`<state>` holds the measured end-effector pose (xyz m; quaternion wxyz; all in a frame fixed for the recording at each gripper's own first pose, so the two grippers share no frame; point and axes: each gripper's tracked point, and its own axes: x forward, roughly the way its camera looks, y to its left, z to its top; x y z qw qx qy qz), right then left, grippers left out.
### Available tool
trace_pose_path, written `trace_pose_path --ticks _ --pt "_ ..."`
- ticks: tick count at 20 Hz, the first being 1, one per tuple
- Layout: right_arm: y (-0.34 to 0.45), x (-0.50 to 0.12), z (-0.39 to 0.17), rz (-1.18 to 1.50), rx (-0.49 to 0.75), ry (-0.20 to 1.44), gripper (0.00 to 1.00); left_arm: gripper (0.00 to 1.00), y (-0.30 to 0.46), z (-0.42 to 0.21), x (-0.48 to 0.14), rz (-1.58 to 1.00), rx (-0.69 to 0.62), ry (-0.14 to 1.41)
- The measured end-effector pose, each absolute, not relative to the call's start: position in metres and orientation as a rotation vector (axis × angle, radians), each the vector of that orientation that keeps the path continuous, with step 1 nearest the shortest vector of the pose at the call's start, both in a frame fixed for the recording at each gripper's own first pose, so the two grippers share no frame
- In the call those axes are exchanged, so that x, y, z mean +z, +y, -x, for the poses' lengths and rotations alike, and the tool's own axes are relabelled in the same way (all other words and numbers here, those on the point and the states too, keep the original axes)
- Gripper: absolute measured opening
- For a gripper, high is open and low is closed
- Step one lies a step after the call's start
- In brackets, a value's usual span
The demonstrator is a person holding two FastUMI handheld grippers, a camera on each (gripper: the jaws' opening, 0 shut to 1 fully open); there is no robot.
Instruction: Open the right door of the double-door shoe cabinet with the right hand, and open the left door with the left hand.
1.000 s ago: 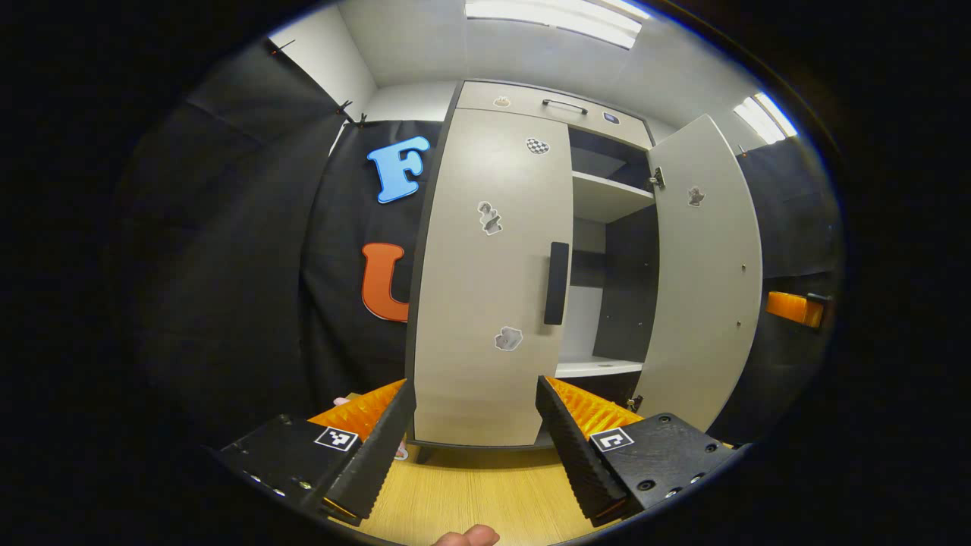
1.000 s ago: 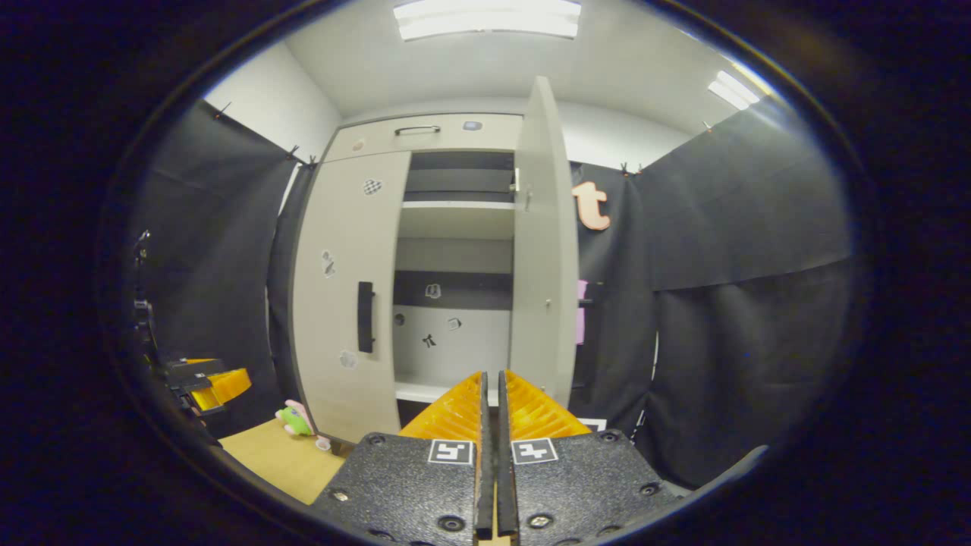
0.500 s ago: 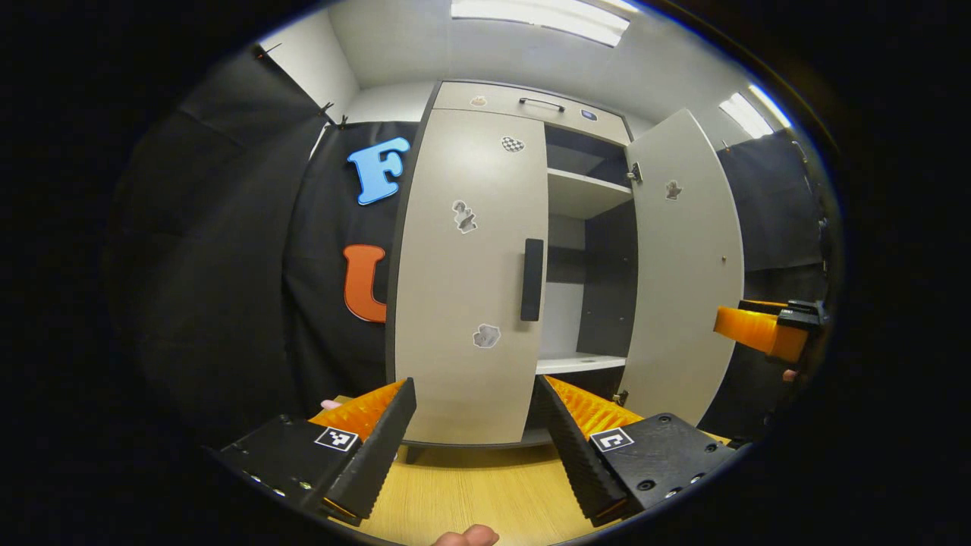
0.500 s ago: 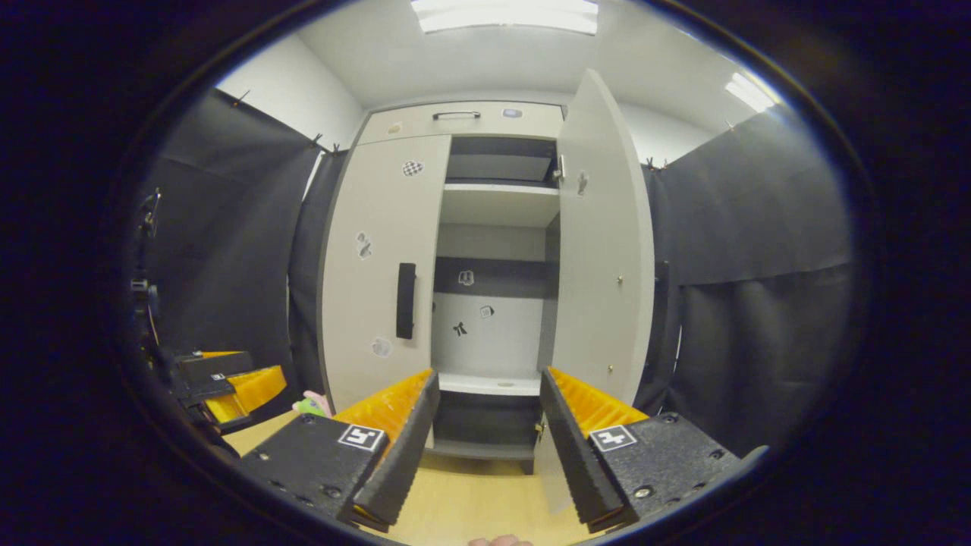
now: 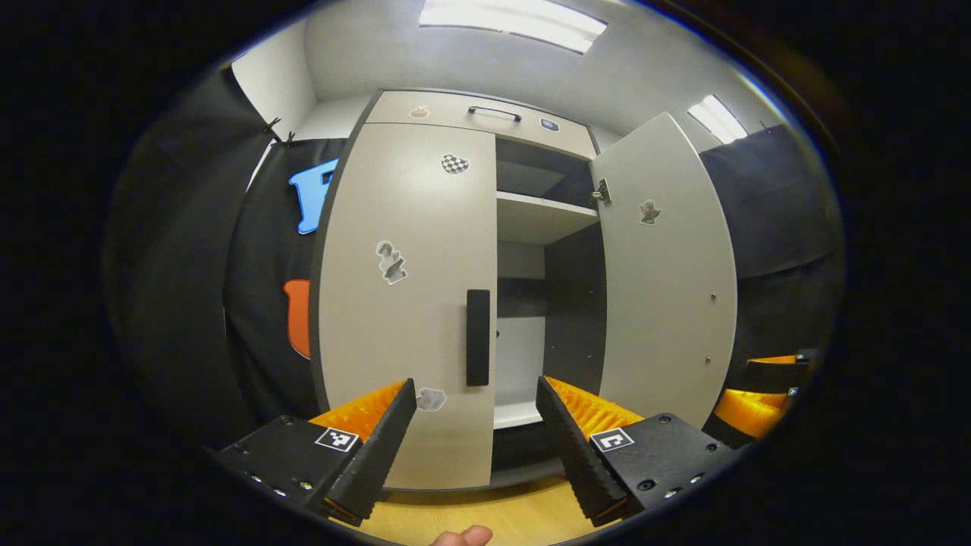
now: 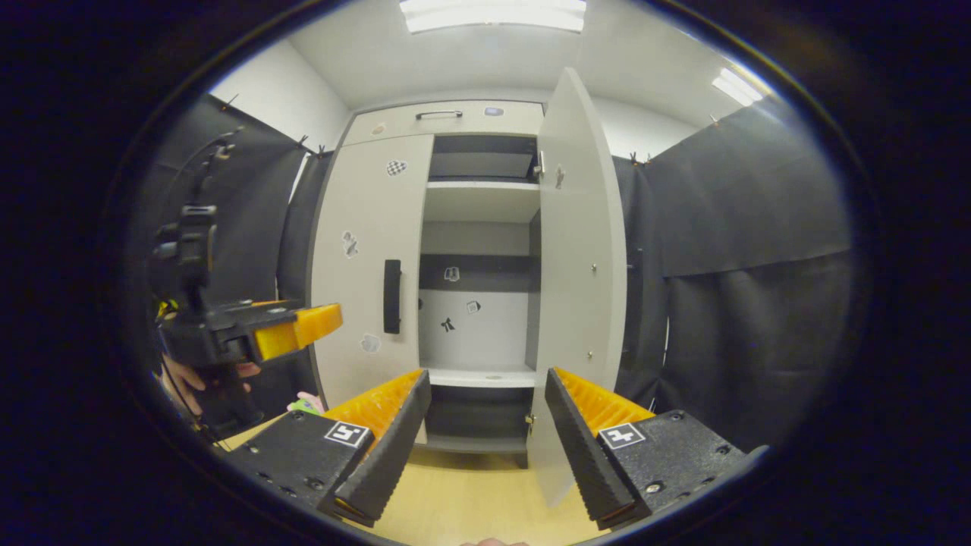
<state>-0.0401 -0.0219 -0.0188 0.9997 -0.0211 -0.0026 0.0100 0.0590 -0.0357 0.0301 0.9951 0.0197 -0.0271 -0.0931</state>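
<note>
The pale grey shoe cabinet has its left door [image 5: 402, 303] closed, with a black vertical handle [image 5: 478, 337] at its inner edge. The right door [image 5: 667, 288] stands swung wide open, showing the shelves [image 5: 542, 220] inside. My left gripper [image 5: 476, 394] is open, its fingers framing the handle from a short way in front without touching it. In the right gripper view the left door [image 6: 364, 265], its handle [image 6: 391, 296] and the open right door [image 6: 580, 265] stand ahead. My right gripper [image 6: 485, 379] is open and holds nothing. The left gripper [image 6: 322, 322] shows at the left, held by a hand [image 6: 182, 375].
Light wooden floor [image 6: 470, 500] runs up to the cabinet's base. A small green plush toy [image 6: 303, 403] lies by the cabinet's left foot. A drawer with a handle [image 5: 493, 112] tops the cabinet. The right gripper [image 5: 740, 383] shows at the far right edge.
My right gripper went from shut to open and drew back from the right door. My left gripper moved nearer the left door, so the handle now sits between its fingers.
</note>
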Motion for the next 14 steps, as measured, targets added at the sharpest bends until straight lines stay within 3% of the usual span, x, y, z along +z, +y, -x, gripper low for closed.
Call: trace_pose_path --ticks 8,14 --pt "-0.039 -0.026 0.058 0.112 -0.019 -0.016 0.94 0.96 -0.067 -0.156 0.036 -0.104 -0.177 -0.061" --pt "-0.065 -0.045 0.057 0.054 -0.066 0.026 0.94 0.96 -0.054 -0.199 0.030 -0.100 -0.094 -0.033"
